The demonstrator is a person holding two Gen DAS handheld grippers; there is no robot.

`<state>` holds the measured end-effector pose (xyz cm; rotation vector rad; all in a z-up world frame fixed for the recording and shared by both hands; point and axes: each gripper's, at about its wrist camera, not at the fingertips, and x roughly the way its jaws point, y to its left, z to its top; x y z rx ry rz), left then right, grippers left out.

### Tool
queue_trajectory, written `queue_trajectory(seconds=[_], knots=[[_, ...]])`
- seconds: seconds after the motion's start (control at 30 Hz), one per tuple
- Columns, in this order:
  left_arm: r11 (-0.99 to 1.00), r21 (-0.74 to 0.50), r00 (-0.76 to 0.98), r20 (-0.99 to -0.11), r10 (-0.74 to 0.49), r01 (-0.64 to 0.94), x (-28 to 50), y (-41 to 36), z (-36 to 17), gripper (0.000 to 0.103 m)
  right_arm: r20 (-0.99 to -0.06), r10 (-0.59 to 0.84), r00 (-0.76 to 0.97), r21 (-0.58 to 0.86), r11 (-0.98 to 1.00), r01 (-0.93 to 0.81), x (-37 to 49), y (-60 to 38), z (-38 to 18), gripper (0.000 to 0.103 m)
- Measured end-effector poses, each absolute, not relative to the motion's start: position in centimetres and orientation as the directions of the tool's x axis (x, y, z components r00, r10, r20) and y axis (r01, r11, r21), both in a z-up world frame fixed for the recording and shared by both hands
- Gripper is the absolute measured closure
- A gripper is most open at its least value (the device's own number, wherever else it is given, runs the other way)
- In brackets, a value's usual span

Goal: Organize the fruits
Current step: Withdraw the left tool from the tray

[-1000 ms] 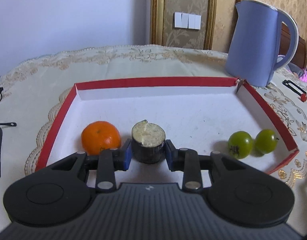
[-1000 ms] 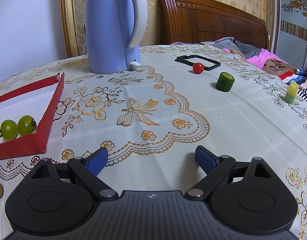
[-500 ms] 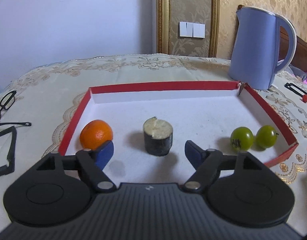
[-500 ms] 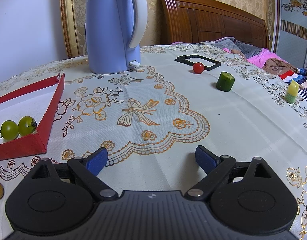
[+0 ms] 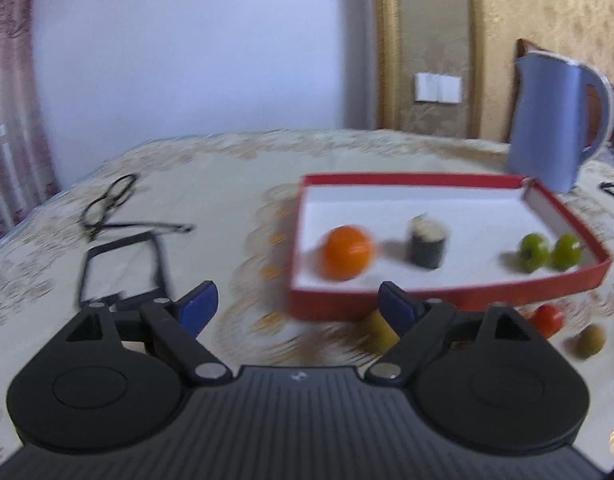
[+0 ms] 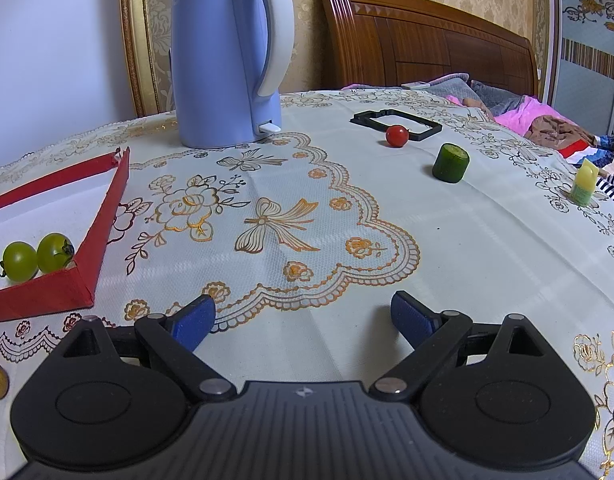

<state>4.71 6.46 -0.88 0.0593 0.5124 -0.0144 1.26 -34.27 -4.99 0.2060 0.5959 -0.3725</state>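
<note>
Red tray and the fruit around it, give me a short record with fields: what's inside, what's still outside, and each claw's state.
tray: red-walled cardboard tray with white floor
inside: round orange mandarin; dark-skinned cut cylinder piece; two green tomatoes
outside: red cherry tomato; green cucumber stub; pale yellow-green chunk
left claw: jaws opening, nothing between them
right claw: open, empty
kettle: blue electric kettle, behind tray

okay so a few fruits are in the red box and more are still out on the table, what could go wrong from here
Two risks. The left gripper, jaws opening and empty, sits low beside small fruits just outside the red box; a yellowish one is partly hidden behind a finger and may get knocked. The cherry tomato and cucumber piece lie far across the table, and the tomato may roll when gripped.
</note>
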Motion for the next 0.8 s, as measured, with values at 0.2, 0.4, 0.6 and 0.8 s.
queue_trajectory(seconds=[0.2, 0.4, 0.6, 0.8], knots=[[0.999, 0.023, 0.835, -0.549, 0.039, -0.032, 5.0, 9.5, -2.1, 0.017, -0.581, -0.282, 0.764, 0.081, 0.913, 0.399, 1.3, -34.2, -5.0, 0.008], [0.999, -0.031, 0.805, -0.594, 0.009, -0.033, 6.0, 10.9, -3.5, 0.008, -0.582, -0.285, 0.761, 0.075, 0.914, 0.399, 1.3, -34.2, -5.0, 0.008], [1.0, -0.002, 0.787, -0.617, 0.007, -0.01, 6.3, 10.4, -3.8, 0.0, -0.529, -0.218, 0.82, 0.14, 0.931, 0.337, -0.5, -34.2, -4.7, 0.008], [1.0, 0.001, 0.786, -0.618, 0.008, -0.01, 6.3, 10.4, -3.8, 0.0, -0.456, -0.066, 0.888, 0.086, 0.989, 0.117, -4.3, -29.2, -3.7, 0.008]])
